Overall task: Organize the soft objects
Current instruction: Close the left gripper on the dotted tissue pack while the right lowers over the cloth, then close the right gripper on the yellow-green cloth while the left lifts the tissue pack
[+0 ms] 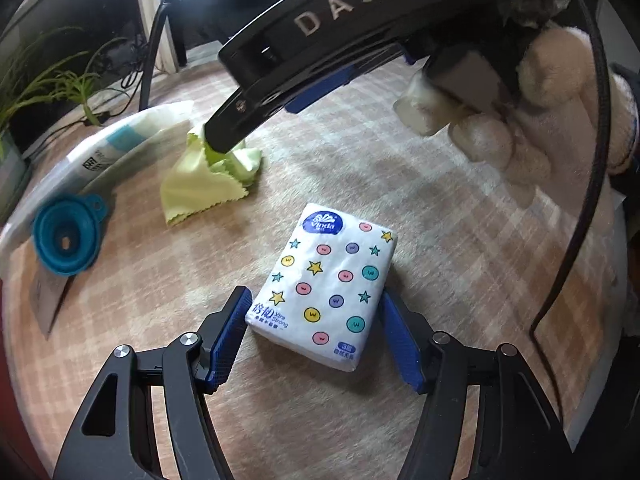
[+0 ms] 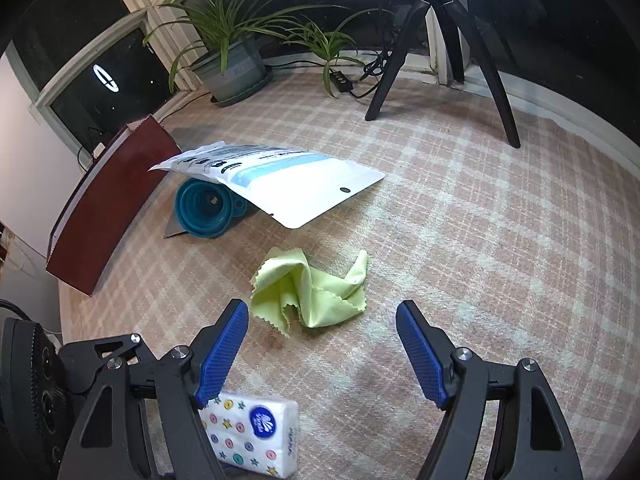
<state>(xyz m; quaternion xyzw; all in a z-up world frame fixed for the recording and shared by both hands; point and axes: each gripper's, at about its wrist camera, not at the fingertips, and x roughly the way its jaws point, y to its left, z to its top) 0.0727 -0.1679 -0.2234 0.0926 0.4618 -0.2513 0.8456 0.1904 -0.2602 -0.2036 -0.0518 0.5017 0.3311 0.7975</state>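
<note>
A white tissue pack (image 1: 326, 286) with coloured dots and stars lies on the checked cloth. My left gripper (image 1: 314, 300) is open, its blue pads either side of the pack's near end, not squeezing it. The pack also shows at the bottom of the right wrist view (image 2: 256, 436). A crumpled yellow-green cloth (image 2: 310, 288) lies ahead of my open right gripper (image 2: 322, 316), just beyond its fingertips. In the left wrist view the right gripper's tip sits over this cloth (image 1: 200, 188).
A white resealable pouch (image 2: 288, 184) rests tilted on a teal collapsible funnel (image 2: 208, 212). A dark red box (image 2: 104, 200) stands at the left. Potted plants (image 2: 228, 52), cables and a black tripod (image 2: 440, 40) stand at the far edge.
</note>
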